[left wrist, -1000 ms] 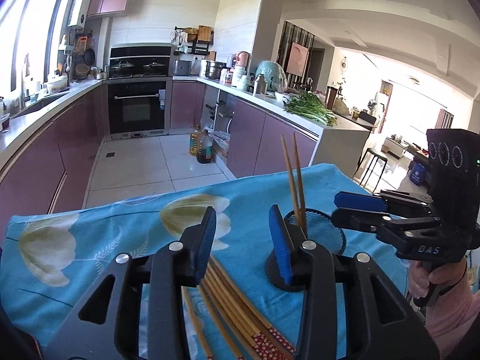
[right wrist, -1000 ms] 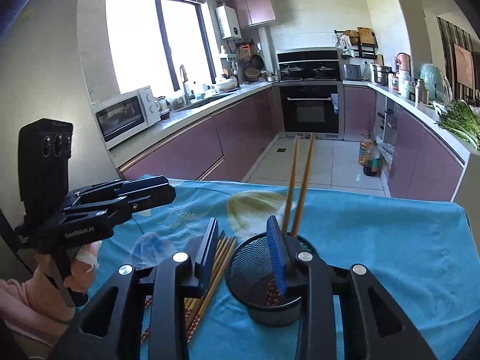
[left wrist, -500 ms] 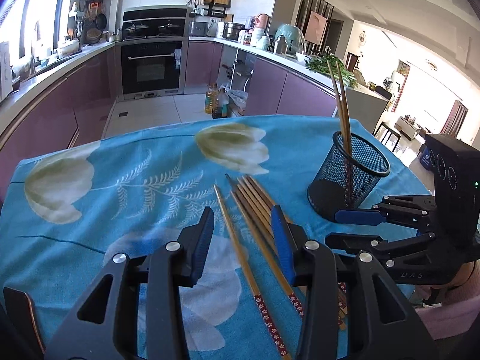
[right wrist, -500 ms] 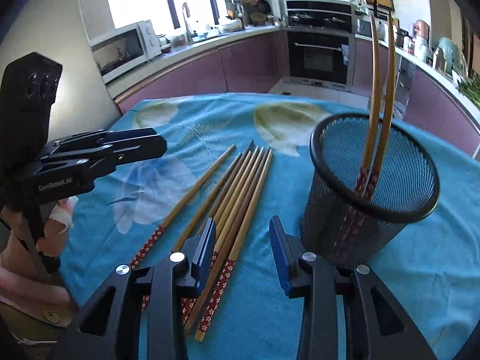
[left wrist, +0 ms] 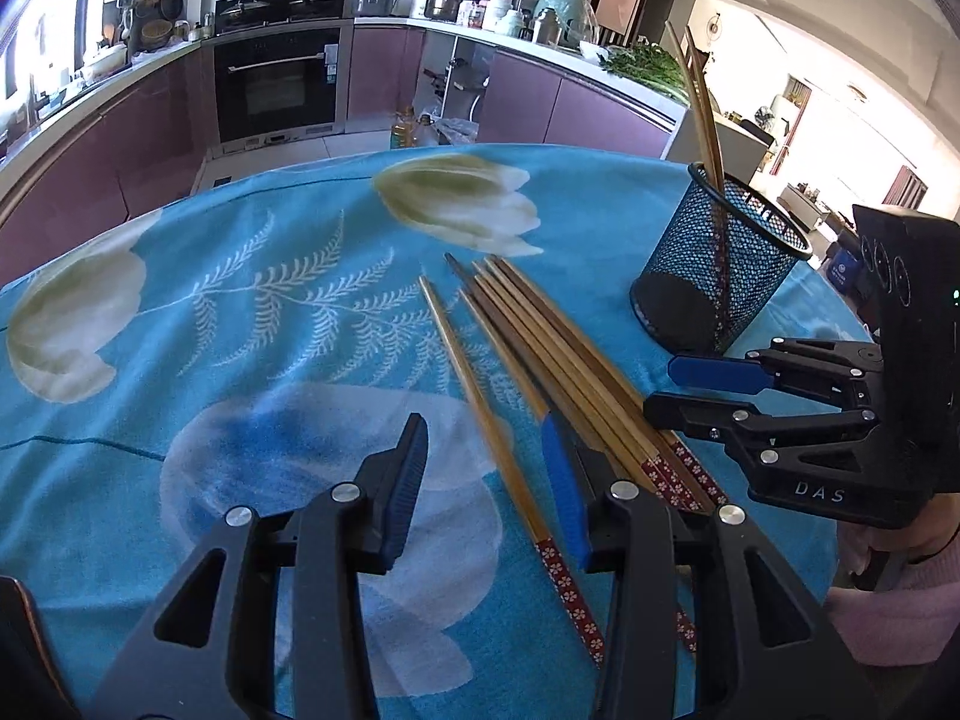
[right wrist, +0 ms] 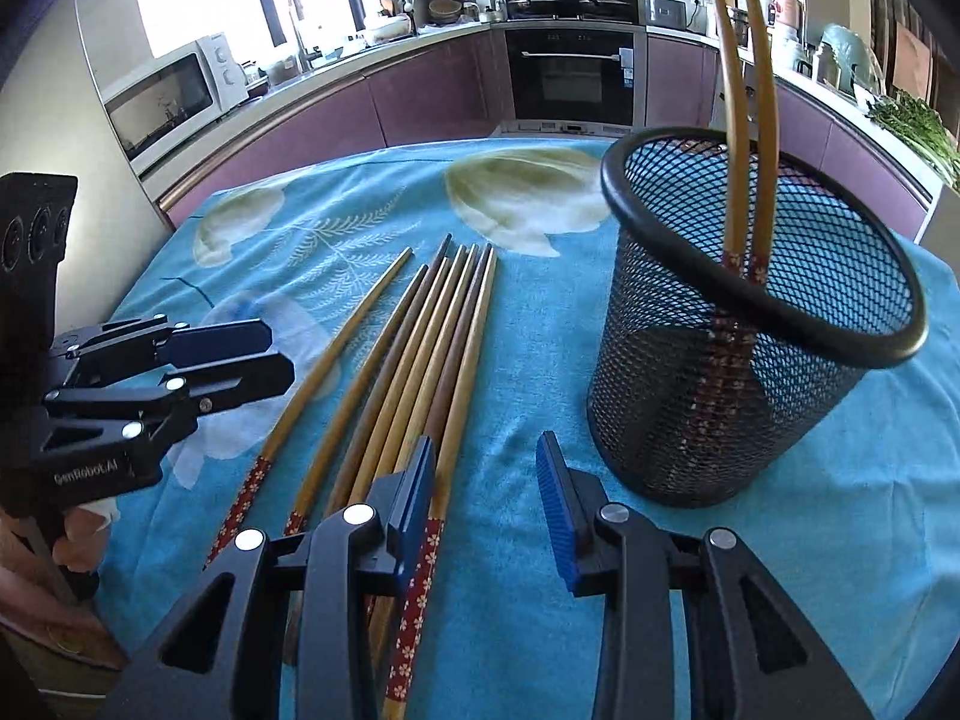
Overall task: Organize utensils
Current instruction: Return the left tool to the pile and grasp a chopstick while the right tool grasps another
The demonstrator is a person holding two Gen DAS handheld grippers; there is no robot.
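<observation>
1. I found the left gripper (left wrist: 483, 483) nearest the left wrist camera, its blue-padded fingers (left wrist: 405, 483) spread wide and holding nothing. A single chopstick (left wrist: 480, 414) lay on the cloth in the gap between them, touched by neither pad.
2. I found the right gripper (right wrist: 489, 507) in the same condition: fingers (right wrist: 555, 510) wide apart, nothing grasped. Its left pad stood over the patterned ends of the chopstick bundle (right wrist: 420, 372); I could not tell whether it touched them.
3. In the left wrist view, the right gripper (left wrist: 708, 393) hovered just beside the red flowered ends of the bundle (left wrist: 552, 348), at the near right.
4. The bundle lay flat on the worktop, sticks side by side with tips pointing away from me. The single chopstick lay slightly apart on its left.
5. The blue flowered tablecloth (left wrist: 252, 312) covered the worktop under all items.
6. The black mesh holder (right wrist: 750, 324) stood upright to the right of the bundle, apart from it. Two chopsticks (right wrist: 744, 90) stood inside, patterned ends down, leaning on the rim.
7. Beyond the worktop I saw purple kitchen cabinets (right wrist: 420, 96), a built-in oven (right wrist: 573, 75) and a microwave (right wrist: 174, 96).
</observation>
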